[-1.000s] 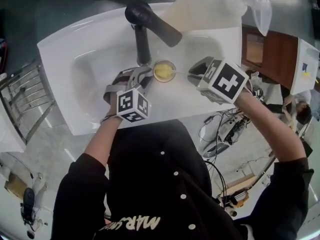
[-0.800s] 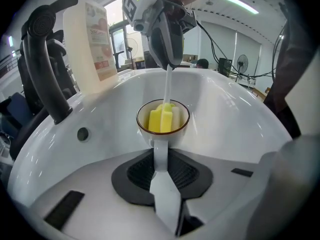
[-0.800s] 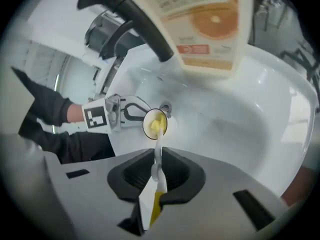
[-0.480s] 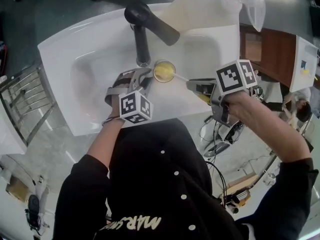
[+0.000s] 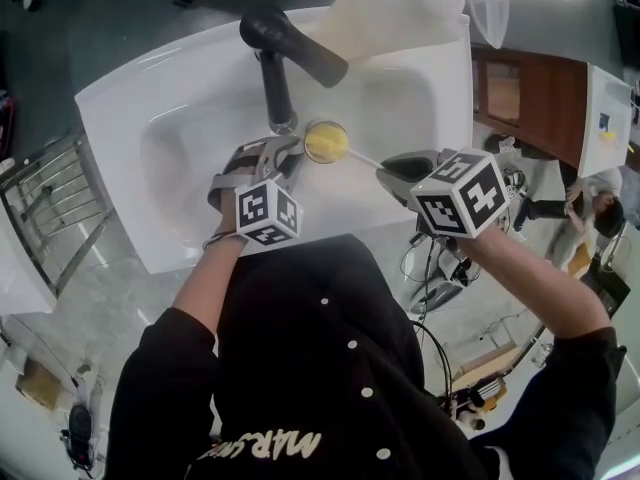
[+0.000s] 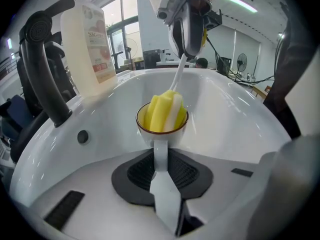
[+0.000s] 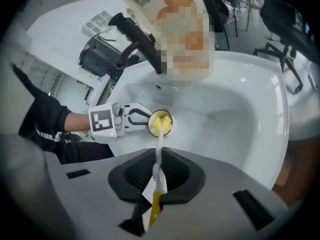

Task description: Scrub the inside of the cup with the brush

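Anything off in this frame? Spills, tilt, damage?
Nothing stands out. The left gripper holds the cup by its handle over the sink. The brush has its yellow sponge head inside the cup and its handle clamped in the right gripper. No spill or damage is visible.

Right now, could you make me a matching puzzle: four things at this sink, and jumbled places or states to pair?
1 small white cup with brown rim
2 yellow sponge brush on a white stick
3 black tap
4 pale plastic bottle

A stands beside the tap
B handle clamped in left gripper
C arches over white basin
D head inside the cup, stick in right gripper

Pairs: 1-B, 2-D, 3-C, 4-A
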The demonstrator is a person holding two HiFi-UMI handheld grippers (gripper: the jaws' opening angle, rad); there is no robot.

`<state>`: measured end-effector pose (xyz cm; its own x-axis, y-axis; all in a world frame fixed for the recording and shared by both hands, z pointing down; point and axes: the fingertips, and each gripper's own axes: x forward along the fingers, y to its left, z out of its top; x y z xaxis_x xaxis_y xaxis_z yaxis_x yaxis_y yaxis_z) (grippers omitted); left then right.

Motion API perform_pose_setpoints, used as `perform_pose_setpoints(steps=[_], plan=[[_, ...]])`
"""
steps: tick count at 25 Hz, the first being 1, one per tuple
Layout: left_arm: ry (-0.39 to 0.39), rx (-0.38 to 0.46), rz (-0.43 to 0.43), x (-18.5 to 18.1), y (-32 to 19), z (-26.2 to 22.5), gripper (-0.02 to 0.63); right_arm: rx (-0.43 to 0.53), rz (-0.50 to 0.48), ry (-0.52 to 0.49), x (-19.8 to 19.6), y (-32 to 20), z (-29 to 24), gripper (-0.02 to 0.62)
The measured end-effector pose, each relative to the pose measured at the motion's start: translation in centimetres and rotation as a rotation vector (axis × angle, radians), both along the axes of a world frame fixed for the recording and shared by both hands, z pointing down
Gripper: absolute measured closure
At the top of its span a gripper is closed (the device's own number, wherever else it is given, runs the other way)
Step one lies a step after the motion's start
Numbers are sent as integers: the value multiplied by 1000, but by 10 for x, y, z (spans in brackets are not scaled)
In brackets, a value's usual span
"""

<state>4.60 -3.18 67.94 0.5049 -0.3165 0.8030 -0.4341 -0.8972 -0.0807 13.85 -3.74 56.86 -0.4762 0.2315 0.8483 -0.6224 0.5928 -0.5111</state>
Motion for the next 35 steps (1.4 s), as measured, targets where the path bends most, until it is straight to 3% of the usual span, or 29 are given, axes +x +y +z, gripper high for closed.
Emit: perform_pose_setpoints(steps=[4,6,8,12,14,17,19,23,28,31,33,35], plan=[[2,-9,4,0,0,2,518,170,-214,20,2,-1,-10,551],[5,-15,2,-1,0,1,518,294,-383,38,3,-6,-16,549],[7,-20,4,-1,-1,1,518,447,-615,72,2,-11,-23,548],[5,-24,12,-1,-2,1,518,810,-1201,184,-12,-23,-36,548],[4,-29,15,-2,-2,1,517,946,-1451,229,-21,-22,-37,548],[5,-33,19,-1,-3,1,517,1029,-1794,298,-26,-17,-31,548],[1,-24,35,1,-3,-1,518,989,-1912,322,-30,-11,-25,548],[-9,-20,41,1,-1,-2,518,920,-2014,347,-44,-5,-14,548],[-10,-22,34,2,-2,0,518,896,-1965,378,-44,-5,3,548],[-13,-23,36,1,-1,0,518,881,-1833,397,-44,-3,6,548],[-18,-18,39,1,-1,0,518,829,-1671,381,-43,-6,9,548],[-27,-7,44,1,-1,0,518,713,-1466,346,-38,-10,11,548]])
